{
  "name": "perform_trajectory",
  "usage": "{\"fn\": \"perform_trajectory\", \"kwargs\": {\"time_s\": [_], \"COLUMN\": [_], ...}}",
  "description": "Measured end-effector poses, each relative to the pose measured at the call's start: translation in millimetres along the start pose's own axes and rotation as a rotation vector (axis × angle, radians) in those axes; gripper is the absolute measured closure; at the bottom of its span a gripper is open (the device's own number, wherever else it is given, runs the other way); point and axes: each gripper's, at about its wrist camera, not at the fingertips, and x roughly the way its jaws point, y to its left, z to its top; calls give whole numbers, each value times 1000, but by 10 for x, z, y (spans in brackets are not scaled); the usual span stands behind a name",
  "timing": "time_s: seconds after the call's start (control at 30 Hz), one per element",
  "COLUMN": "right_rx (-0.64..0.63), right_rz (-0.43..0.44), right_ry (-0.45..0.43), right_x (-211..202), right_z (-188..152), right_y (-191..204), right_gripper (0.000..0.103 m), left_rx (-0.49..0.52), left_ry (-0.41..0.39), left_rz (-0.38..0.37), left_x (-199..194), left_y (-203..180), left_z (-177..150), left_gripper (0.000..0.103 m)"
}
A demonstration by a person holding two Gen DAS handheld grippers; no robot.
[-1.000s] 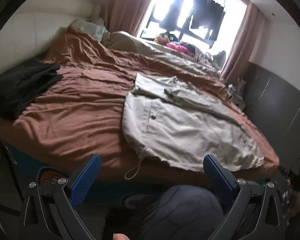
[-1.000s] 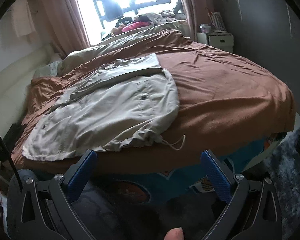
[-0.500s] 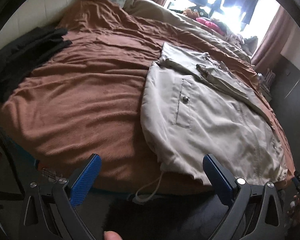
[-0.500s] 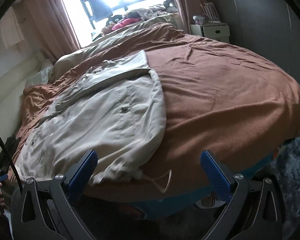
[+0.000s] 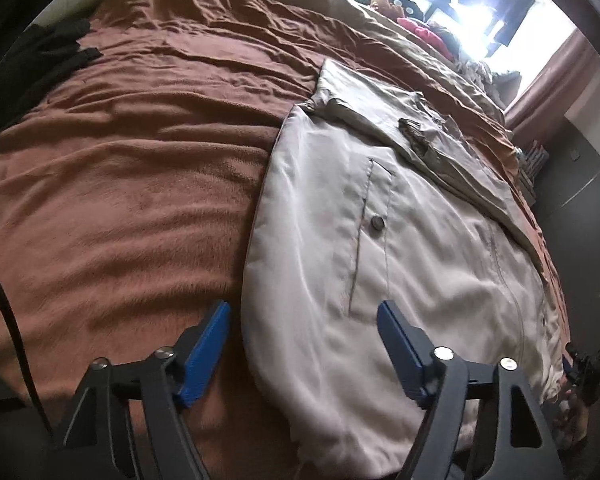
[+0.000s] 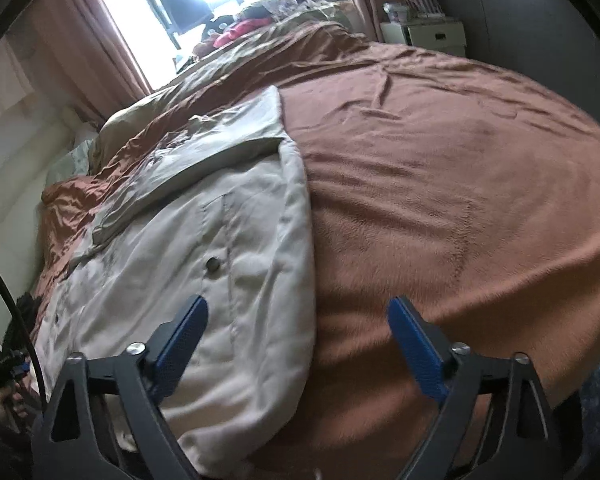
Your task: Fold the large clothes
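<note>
Lying flat on the brown bedspread (image 5: 120, 200), the beige jacket (image 5: 380, 280) has its hem at the near bed edge and a sleeve folded across its upper part. The left gripper (image 5: 304, 344) straddles the jacket's left hem corner, jaws closing, pads not yet pressing cloth. The right gripper (image 6: 296, 344) straddles the opposite edge of the jacket (image 6: 240, 280), jaws also closing, nothing pinched. The fabric looks light, soft and a little slick, likely to sag and slide; pinching both hem corners through all layers seems best
</note>
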Motion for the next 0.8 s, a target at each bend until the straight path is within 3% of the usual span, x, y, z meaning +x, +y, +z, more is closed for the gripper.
{"fn": "perform_trajectory", "kwargs": {"time_s": [0.07, 0.27, 0.43, 0.57, 0.8], "right_rx": [26, 95, 131, 195, 319], "right_rz": [4, 62, 213, 361, 526], "right_ry": [17, 85, 124, 142, 70], "right_x": [63, 194, 140, 100, 17], "right_z": [51, 69, -43, -206, -409], "right_y": [-55, -165, -154, -190, -388], "right_gripper": [22, 25, 36, 36, 37], "left_rx": [-4, -44, -82, -147, -151], "left_ry": [11, 50, 71, 92, 104], "left_rz": [2, -61, -162, -264, -319], "left_x": [65, 214, 185, 141, 50], "left_y": [17, 87, 170, 243, 214], "left_z": [51, 116, 81, 15, -101], "left_gripper": [33, 41, 41, 43, 49]}}
